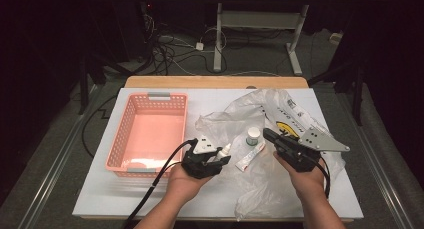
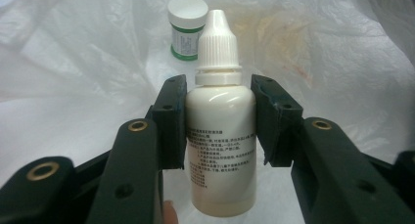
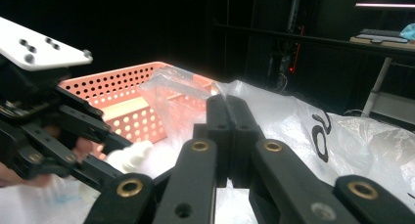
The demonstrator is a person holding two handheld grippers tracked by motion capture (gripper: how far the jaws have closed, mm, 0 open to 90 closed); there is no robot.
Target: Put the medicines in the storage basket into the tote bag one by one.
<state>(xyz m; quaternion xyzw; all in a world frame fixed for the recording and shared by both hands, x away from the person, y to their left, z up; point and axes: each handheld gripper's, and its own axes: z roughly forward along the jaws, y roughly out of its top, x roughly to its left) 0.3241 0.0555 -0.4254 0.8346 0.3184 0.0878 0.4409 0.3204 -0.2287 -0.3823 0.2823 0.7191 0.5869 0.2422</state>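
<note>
- The left gripper (image 1: 220, 158) clamps a white dropper bottle (image 2: 221, 136) by its shoulders; in the left gripper view both pads press its sides, cap pointing away.
- In the high view the bottle (image 1: 224, 151) sits near the table's middle, just right of the pink basket (image 1: 131, 118) and at the near-left edge of the plastic bag (image 1: 260, 189).
- The bottle's label carries lines of small dark print, too fine to read.
- Beyond it in the left gripper view stands a small jar (image 2: 186, 27) with a white lid and green bands; its label text is too small to read. The high view places this jar (image 1: 253, 136) on the bag between the two grippers.
- The high view also shows a white tube (image 1: 250, 156) with red marking lying just near of the jar, lettering illegible.
- The bag bears black lettering and a yellow mark in the high view; the right gripper view shows large black strokes on it, not legible.
- The right gripper (image 3: 228, 106) has its jaws pressed together with nothing between, resting over the bag.
- The right gripper view takes in the left gripper (image 3: 105, 143) and bottle tip (image 3: 132, 155) before the basket (image 3: 132, 121).
</note>
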